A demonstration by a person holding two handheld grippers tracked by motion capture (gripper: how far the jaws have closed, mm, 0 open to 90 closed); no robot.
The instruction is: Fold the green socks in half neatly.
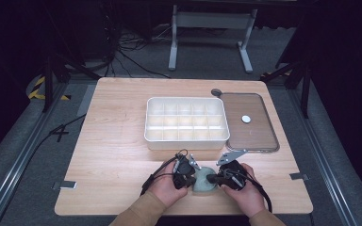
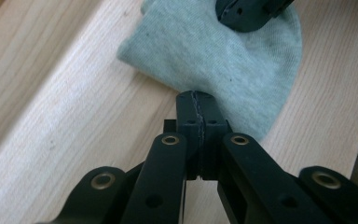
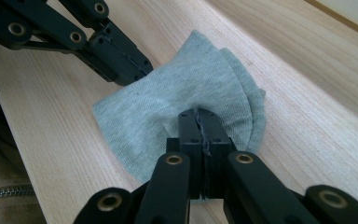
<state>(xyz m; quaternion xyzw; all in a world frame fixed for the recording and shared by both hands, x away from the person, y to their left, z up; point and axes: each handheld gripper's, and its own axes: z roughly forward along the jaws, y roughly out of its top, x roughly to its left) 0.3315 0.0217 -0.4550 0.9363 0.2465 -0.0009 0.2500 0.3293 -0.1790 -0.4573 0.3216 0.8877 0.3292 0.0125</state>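
1. One wooden table (image 1: 113,141) carries the scene, seen from above, with dark floor and cables beyond its far edge.
2. Past the middle of the table sits a white tray (image 1: 186,123) divided into small compartments; just to its right lies a clear lid (image 1: 259,136), flat on the wood, with a small white disc (image 1: 246,119) on it.
3. At the near edge, a person's two hands come in from below, each holding a black gripper, the pair close together.
4. Between them lies a pale green sock (image 1: 204,181), folded, flat on the wood, well apart from the tray.
5. From the left, the left gripper (image 2: 197,100) has its jaws closed tight on the sock's edge, a thin line of fabric caught between the pads.
6. From the right, the right gripper (image 3: 199,116) is likewise clamped on the sock, which puckers where the jaws bite.
7. In the right gripper view, the left gripper's tip meets the far side of the sock.
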